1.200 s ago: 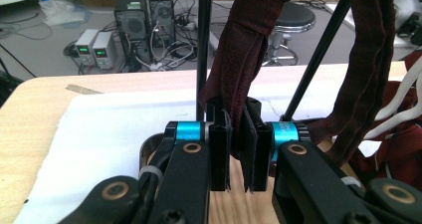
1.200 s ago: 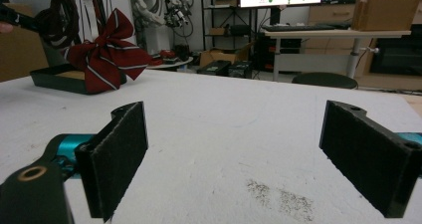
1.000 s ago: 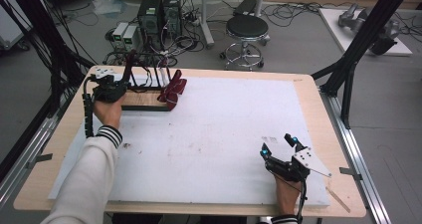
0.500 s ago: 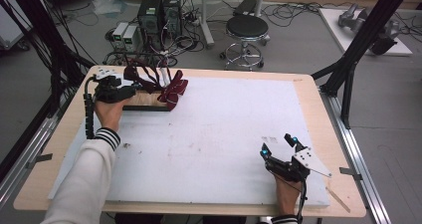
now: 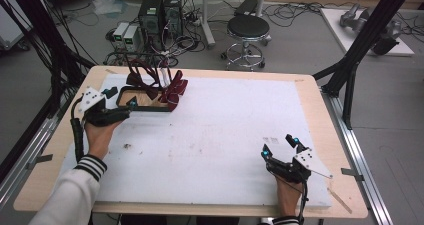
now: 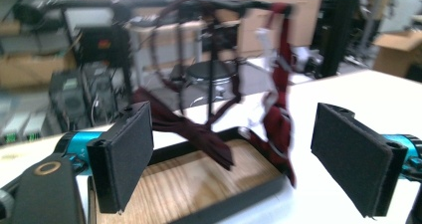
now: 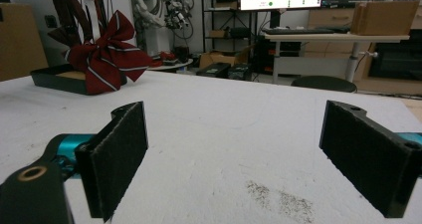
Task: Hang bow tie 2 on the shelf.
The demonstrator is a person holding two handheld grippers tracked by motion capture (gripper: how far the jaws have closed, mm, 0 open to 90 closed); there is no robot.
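My left hand-held gripper (image 5: 121, 97) has just been opening, nothing between its pads. Just beyond it, dark red bow ties (image 5: 172, 91) hang on the stand (image 5: 145, 108). My right hand-held gripper (image 5: 280, 146) rests released on the worktop (image 5: 210, 135).

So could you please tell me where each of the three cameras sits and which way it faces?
High view: above the near table edge, looking down; both forearms, left gripper, right gripper.
Left gripper view: on that gripper, facing the wooden stand; open jaws.
Right gripper view: low over the white mat; open jaws.
Shared: the striped maroon bow.
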